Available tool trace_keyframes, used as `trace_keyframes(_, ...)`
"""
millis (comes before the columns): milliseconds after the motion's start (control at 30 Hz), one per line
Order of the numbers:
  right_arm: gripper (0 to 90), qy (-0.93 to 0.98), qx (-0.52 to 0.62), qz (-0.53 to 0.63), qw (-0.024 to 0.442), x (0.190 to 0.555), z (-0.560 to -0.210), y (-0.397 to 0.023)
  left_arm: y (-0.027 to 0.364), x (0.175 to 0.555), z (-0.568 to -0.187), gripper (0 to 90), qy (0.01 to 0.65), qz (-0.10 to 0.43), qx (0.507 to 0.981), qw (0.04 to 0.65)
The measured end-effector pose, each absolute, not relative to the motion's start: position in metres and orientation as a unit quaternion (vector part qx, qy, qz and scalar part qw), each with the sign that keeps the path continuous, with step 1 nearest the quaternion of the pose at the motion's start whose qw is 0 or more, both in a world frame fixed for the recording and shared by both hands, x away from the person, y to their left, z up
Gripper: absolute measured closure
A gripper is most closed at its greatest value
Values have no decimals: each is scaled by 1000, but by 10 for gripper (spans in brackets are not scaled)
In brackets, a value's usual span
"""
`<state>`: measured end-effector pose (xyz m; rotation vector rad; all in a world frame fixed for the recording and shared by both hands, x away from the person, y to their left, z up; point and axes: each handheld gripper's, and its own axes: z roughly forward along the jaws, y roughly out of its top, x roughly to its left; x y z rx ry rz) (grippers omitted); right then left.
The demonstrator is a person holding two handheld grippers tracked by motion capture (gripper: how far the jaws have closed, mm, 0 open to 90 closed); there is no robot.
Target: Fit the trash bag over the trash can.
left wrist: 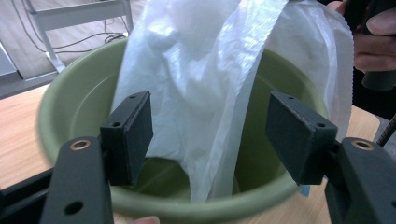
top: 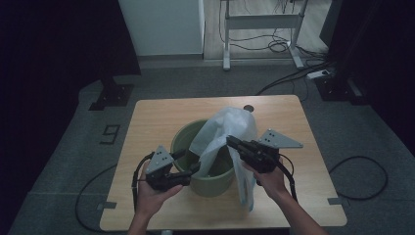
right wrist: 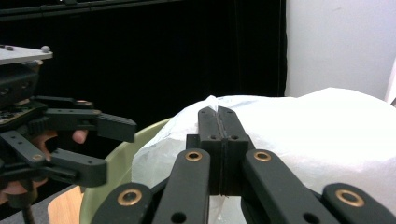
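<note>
Dim room, light wooden surface (top: 151, 117) bearing a round green plastic basin (top: 188, 134). My right gripper (right wrist: 218, 116), jaws clamped on a thin translucent white plastic bag (left wrist: 205, 70), holds it draped into the basin. My left gripper (left wrist: 210, 130), jaws apart, straddles a hanging fold. Judged step: lining the basin; next, close on that fold.

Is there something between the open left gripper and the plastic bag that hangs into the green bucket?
Nothing visible: the left gripper has its jaws open, and the plastic bag hangs straight ahead inside the green bucket.
</note>
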<state>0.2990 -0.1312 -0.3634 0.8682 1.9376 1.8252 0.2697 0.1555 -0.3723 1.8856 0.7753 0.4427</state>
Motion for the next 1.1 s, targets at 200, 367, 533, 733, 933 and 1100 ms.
trace_keyframes(200, 893, 678, 302, 649, 164, 297, -361, -130, 142, 276, -371, 359, 316, 188, 785, 498)
trace_keyframes(367, 892, 678, 300, 651, 159, 296, -362, -128, 132, 280, -370, 463, 316, 196, 787, 492)
trace_keyframes(533, 891, 678, 298, 654, 151, 296, -365, -125, 125, 284, -373, 683, 312, 193, 795, 483)
trace_keyframes(733, 831, 677, 294, 659, 144, 293, -367, -129, 123, 284, -377, 851, 323, 205, 789, 480)
trace_keyframes(933, 537, 662, 306, 663, 169, 277, -369, -132, 126, 287, -377, 898, 353, 213, 775, 480)
trace_keyframes(1100, 456, 649, 318, 664, 191, 252, -381, -139, 128, 287, -376, 898, 362, 212, 773, 476)
